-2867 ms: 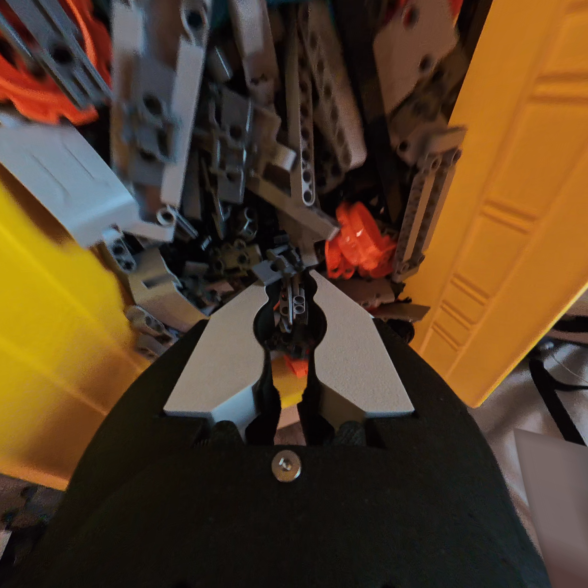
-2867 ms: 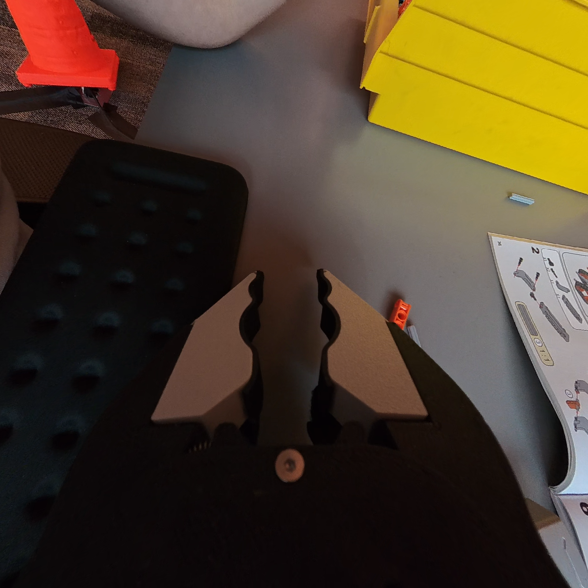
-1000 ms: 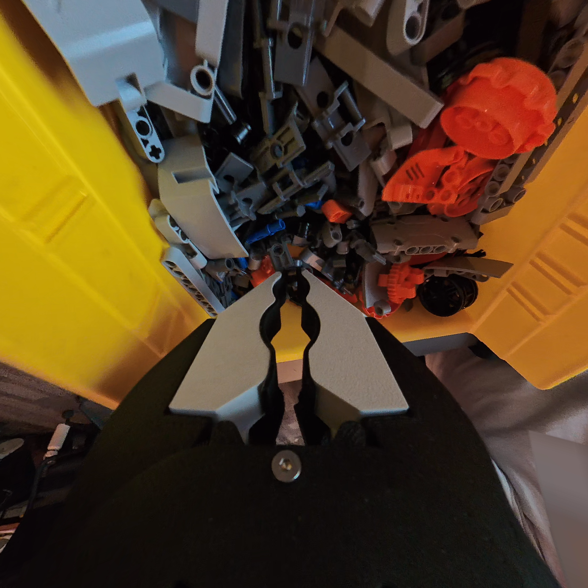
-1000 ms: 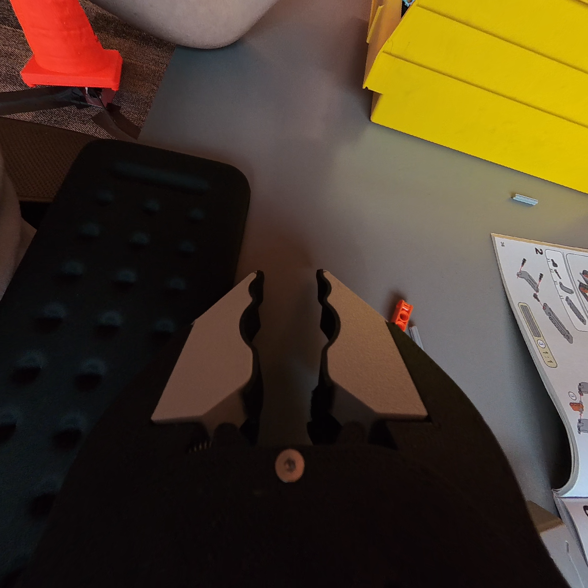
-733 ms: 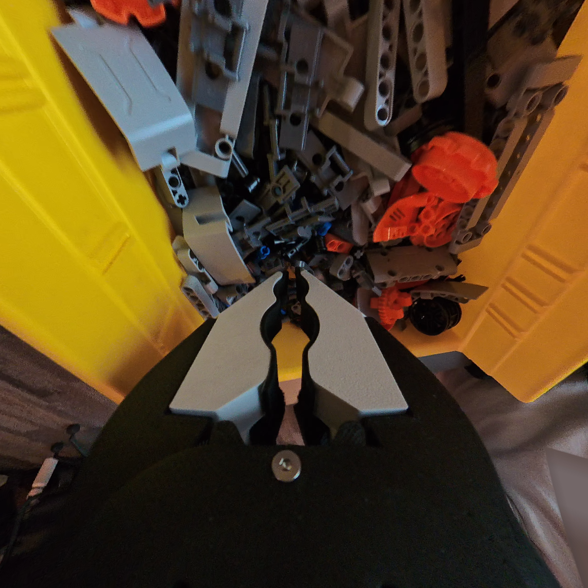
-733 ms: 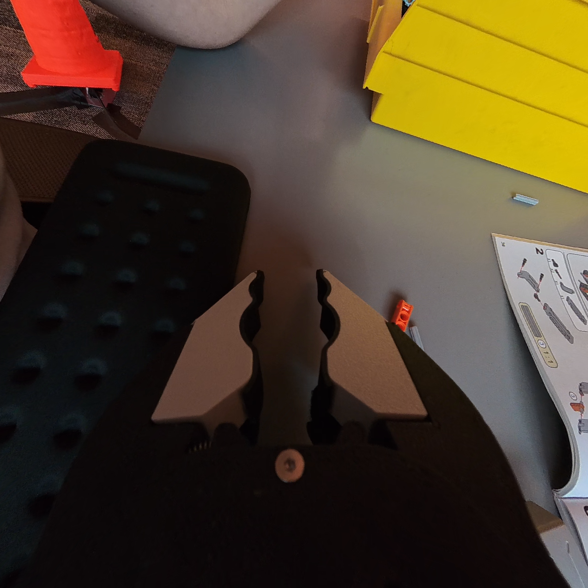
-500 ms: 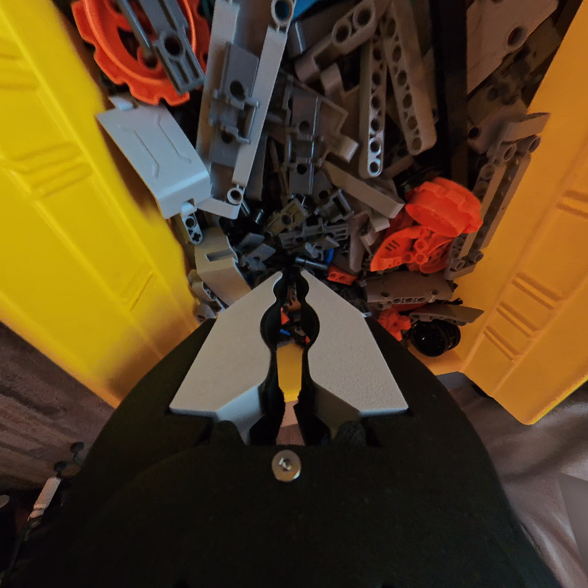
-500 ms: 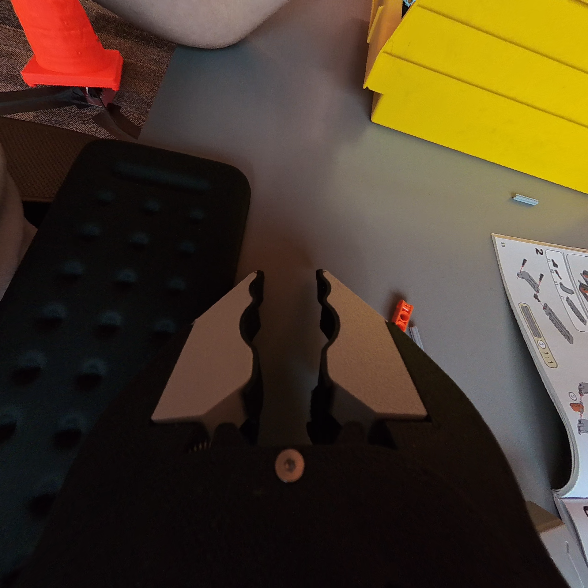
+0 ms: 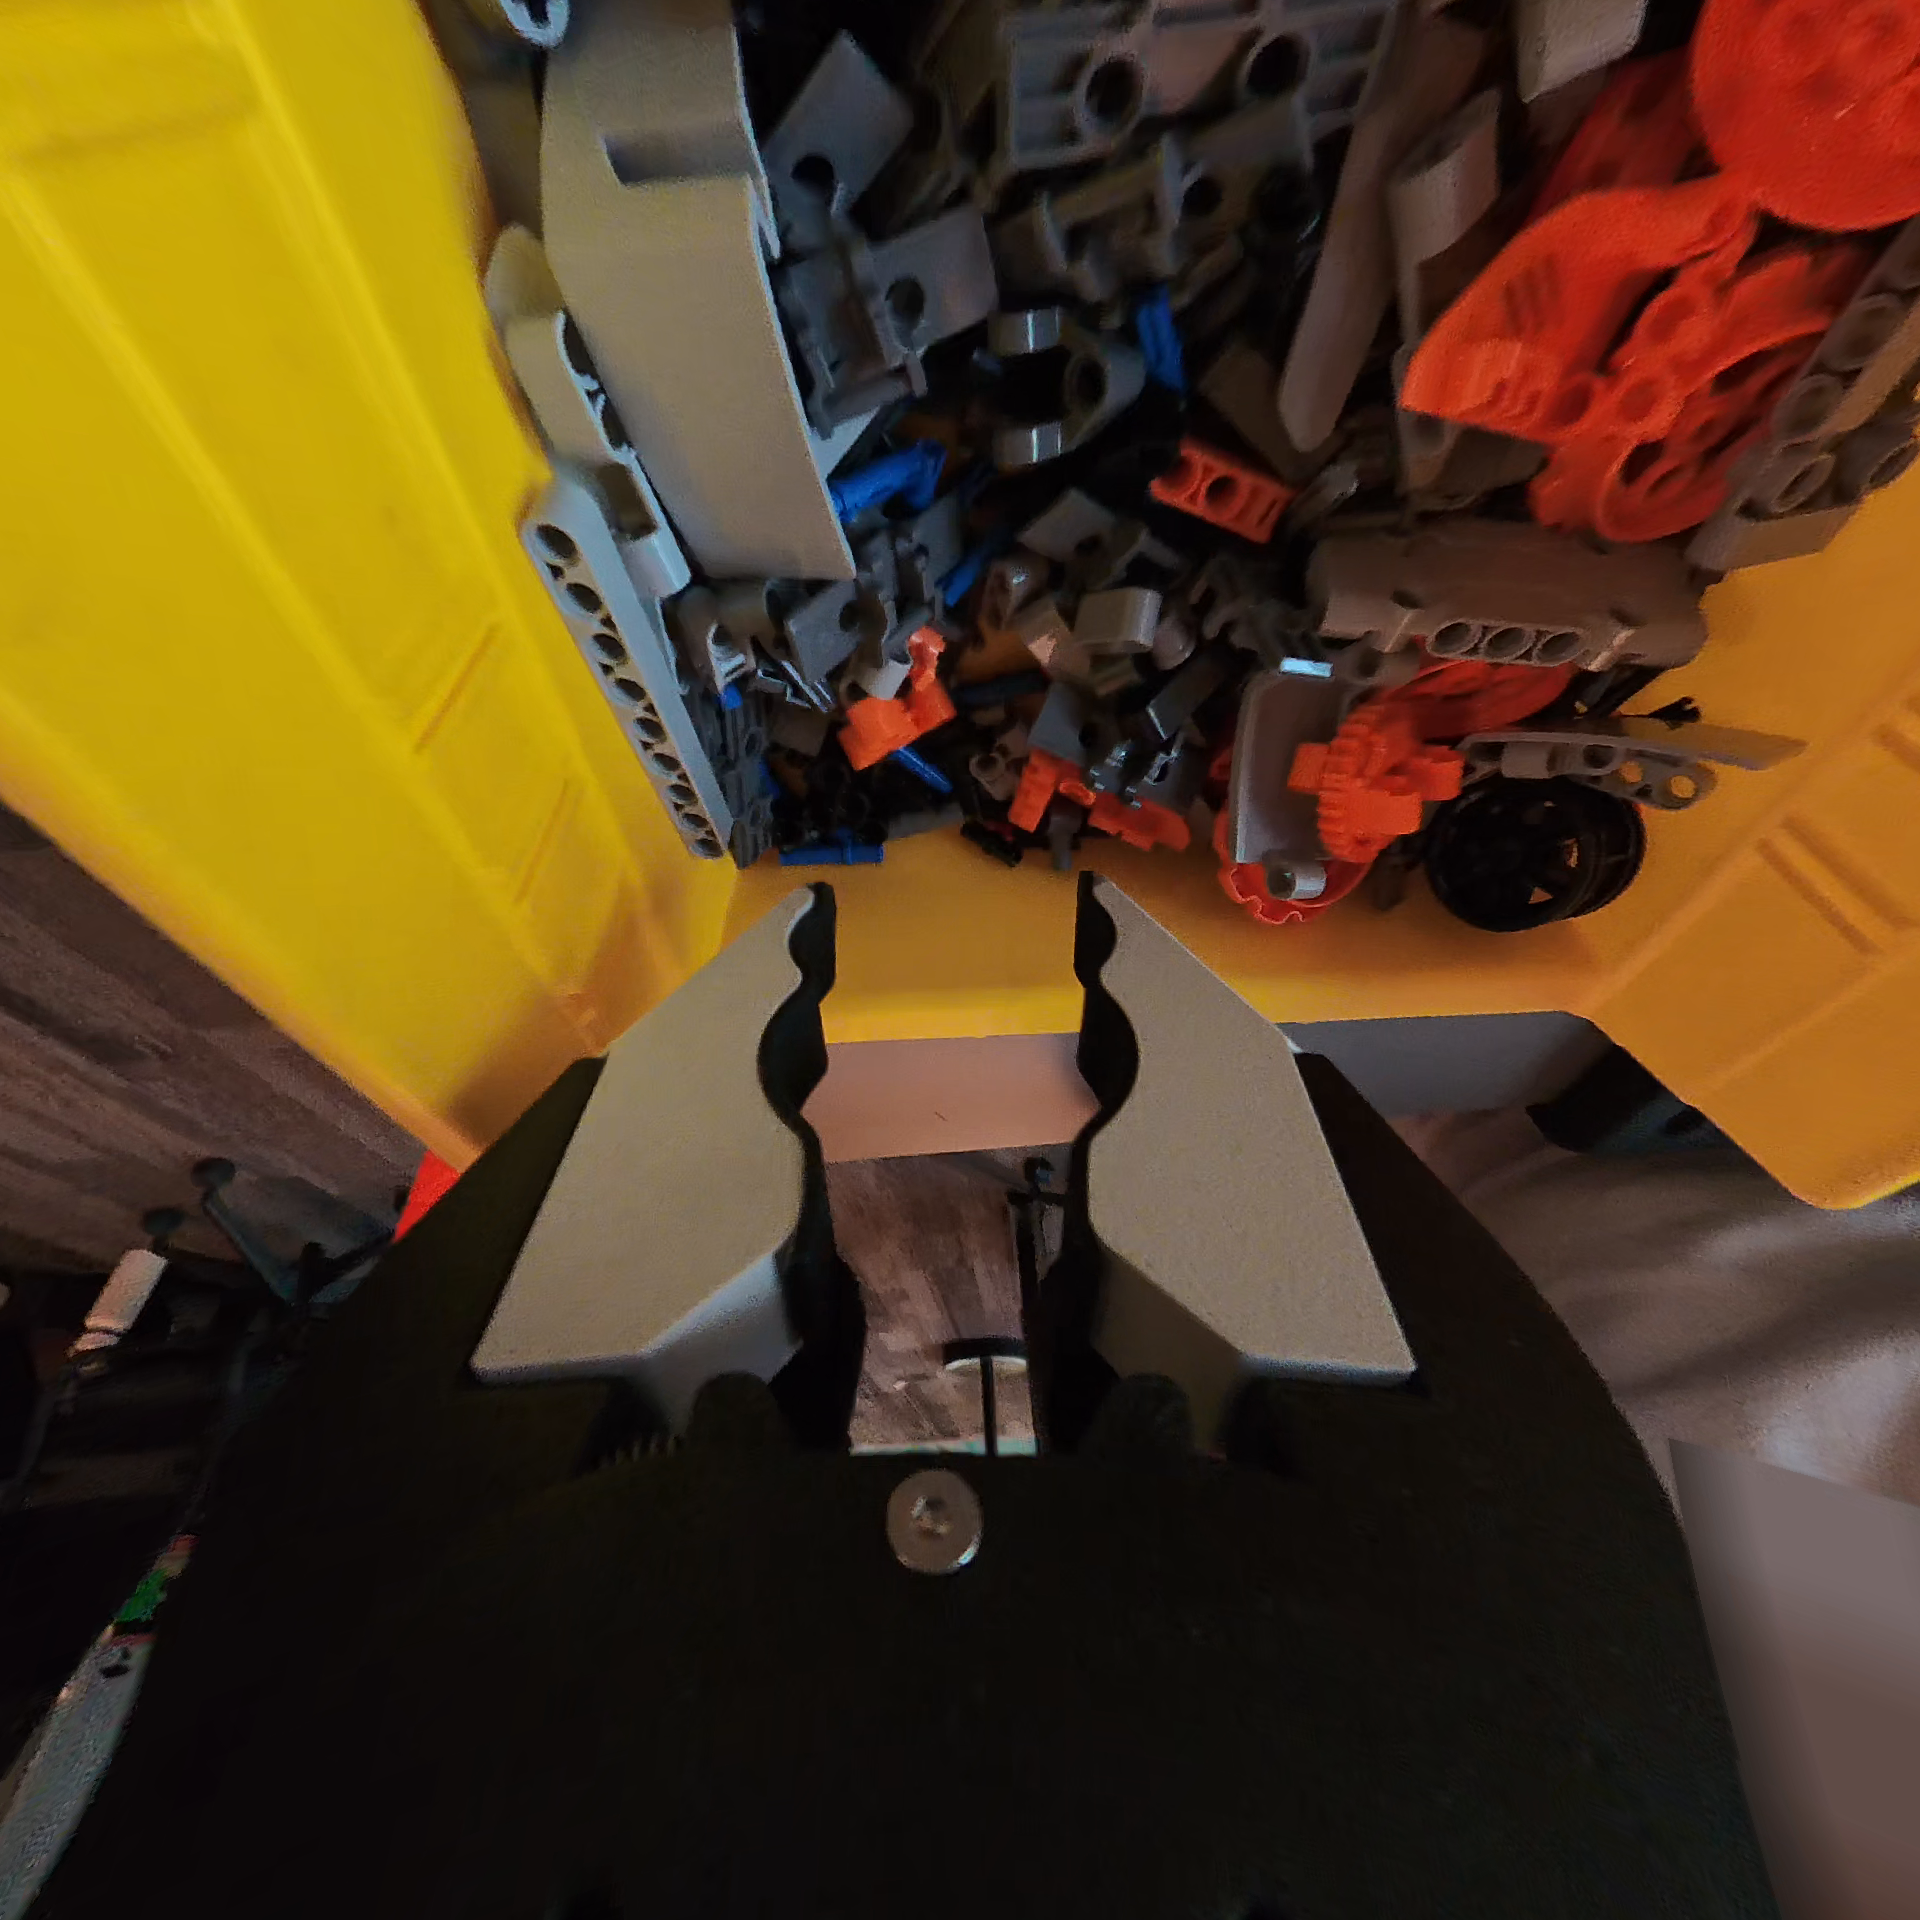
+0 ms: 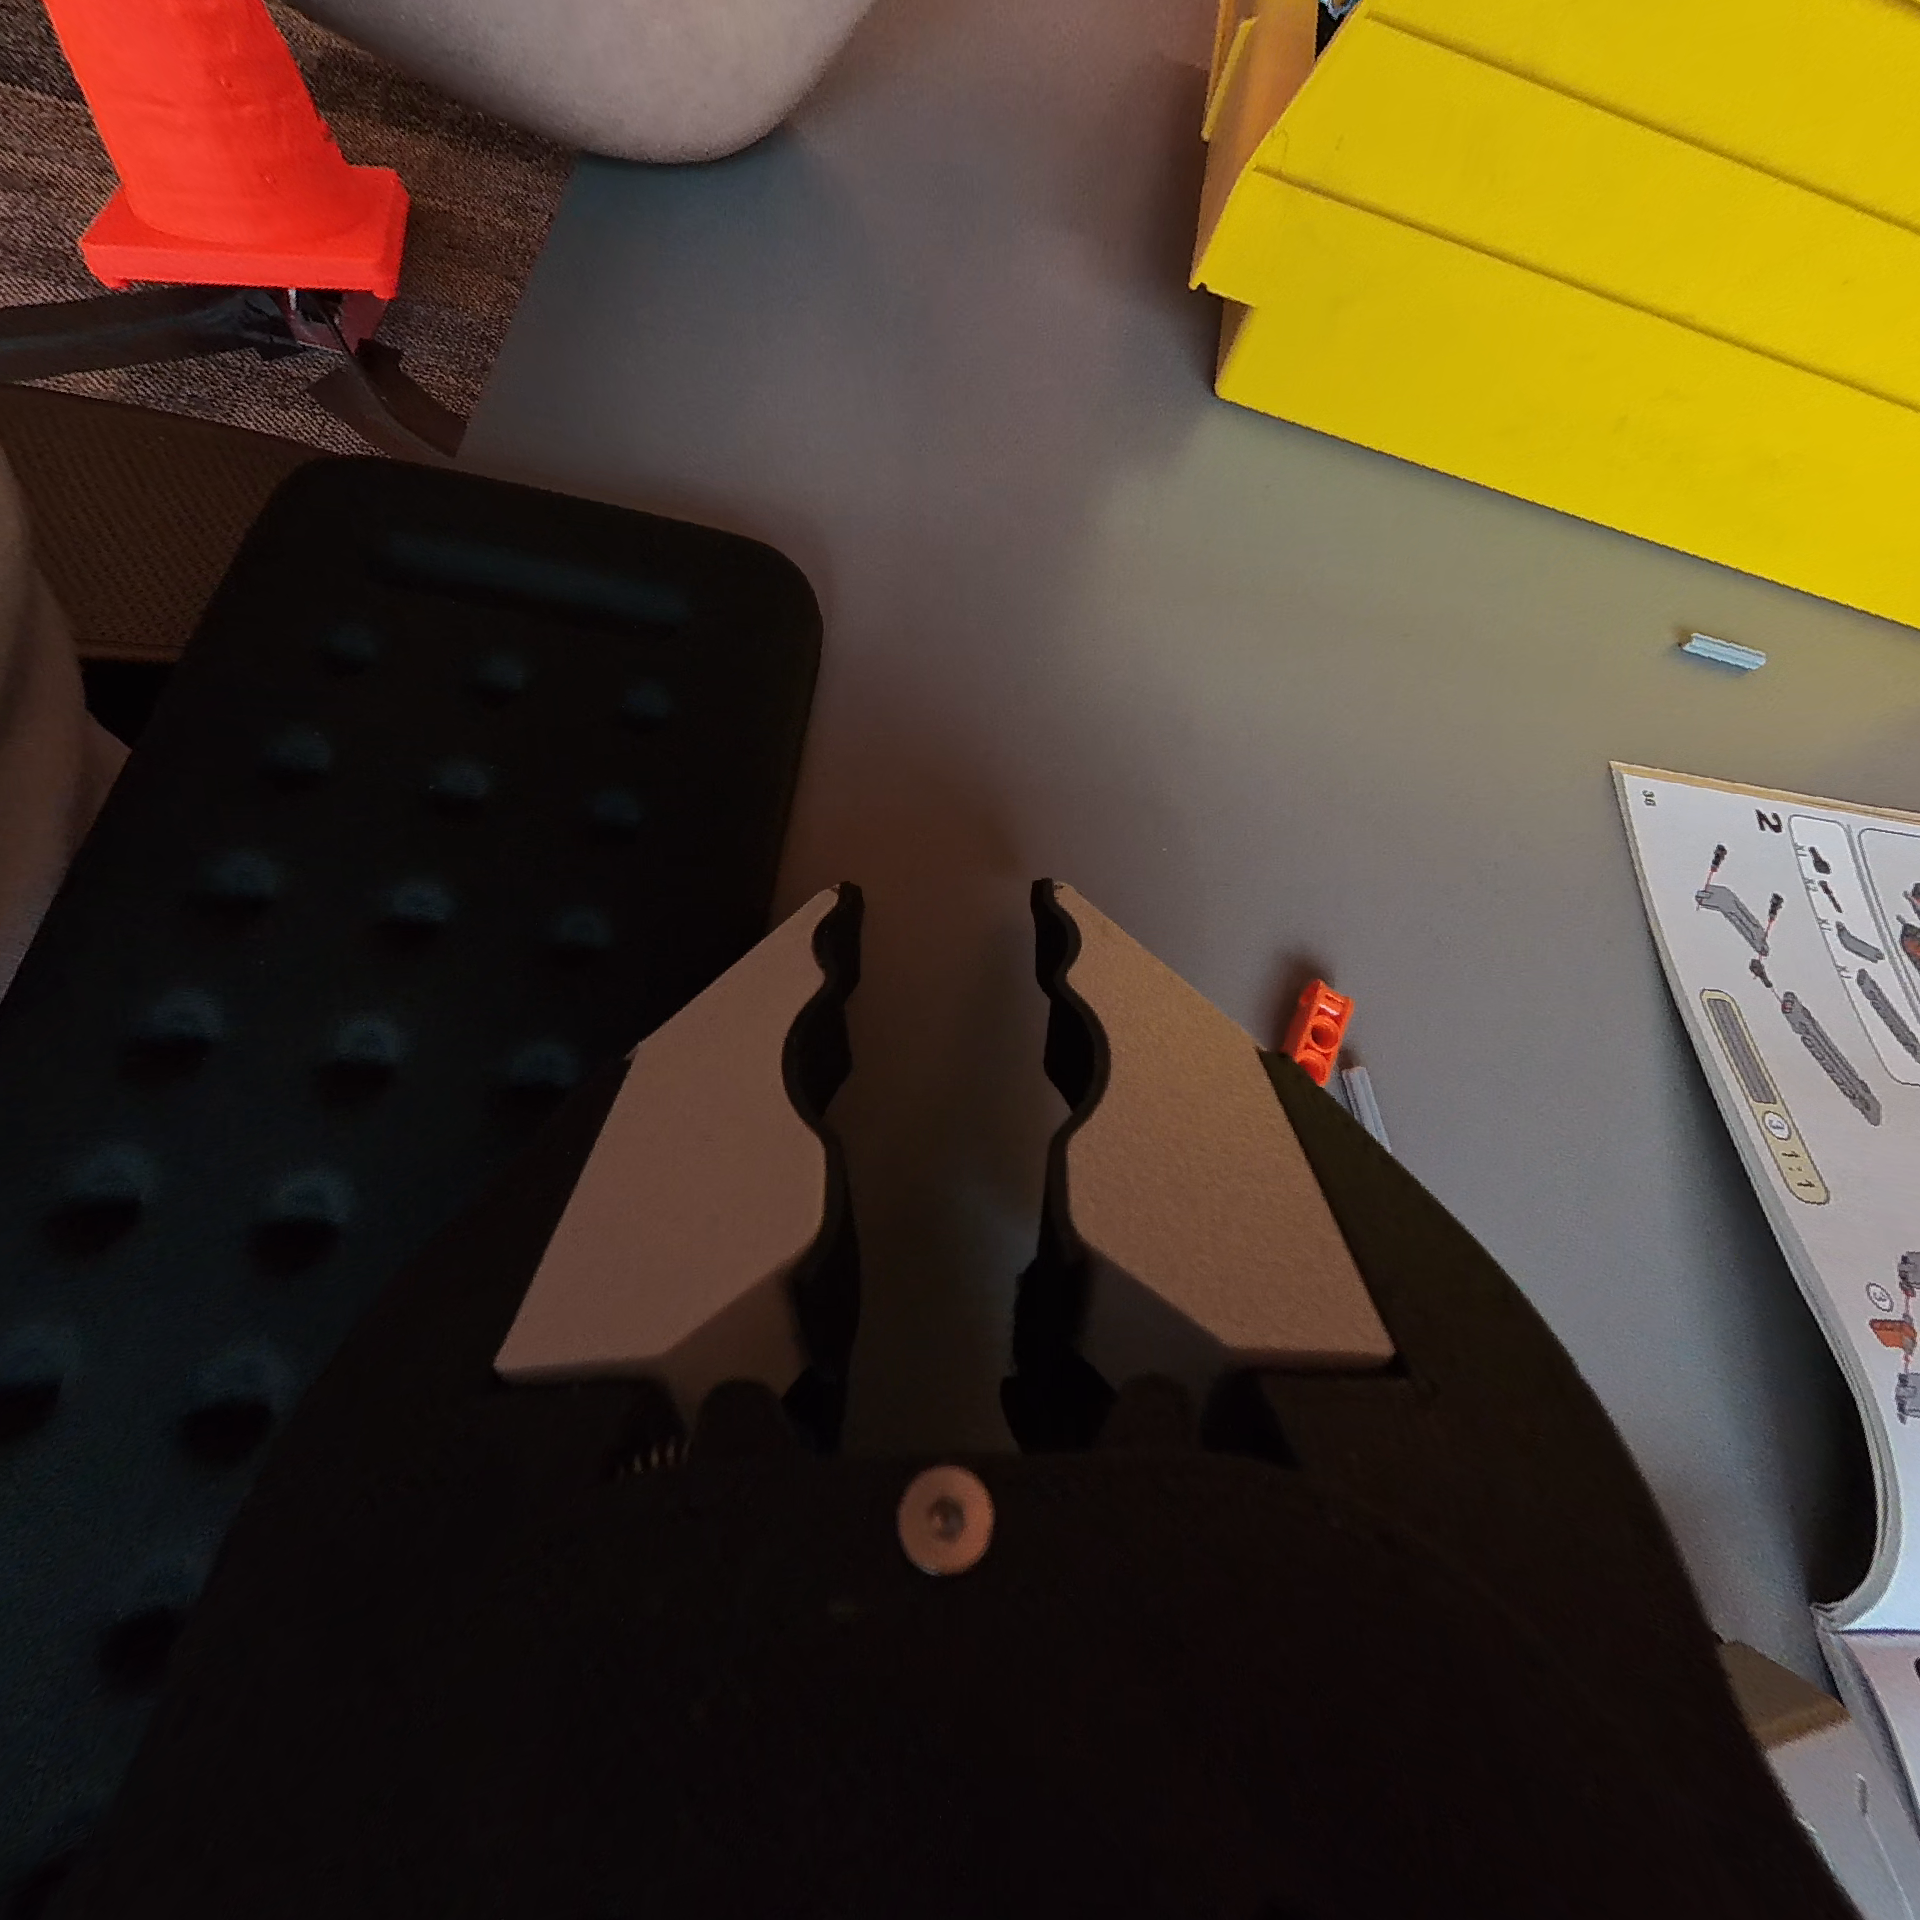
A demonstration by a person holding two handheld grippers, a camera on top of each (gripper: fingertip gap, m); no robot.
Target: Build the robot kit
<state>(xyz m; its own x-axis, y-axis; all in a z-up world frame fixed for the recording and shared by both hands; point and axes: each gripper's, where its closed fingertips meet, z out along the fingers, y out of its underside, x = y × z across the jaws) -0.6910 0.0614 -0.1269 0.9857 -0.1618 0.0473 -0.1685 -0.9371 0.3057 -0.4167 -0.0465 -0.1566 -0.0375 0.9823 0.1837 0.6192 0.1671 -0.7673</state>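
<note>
My left gripper is open and empty, just short of the near lip of a yellow bin. The bin holds a heap of grey, black, blue and orange building pieces. Small orange pieces and a blue pin lie nearest my tips. My right gripper is open and empty above a grey tabletop. A small orange piece lies on the table just right of its right finger.
A black studded pad lies left of the right gripper. The yellow bin stands at the far right, an open instruction booklet at the right, a small grey piece between them. An orange cone stands on the floor. Some 30 cm of space lies between my two pairs of fingers.
My left gripper was shut among the pieces and has pulled back to the bin's near lip and opened. The right gripper has not moved.
</note>
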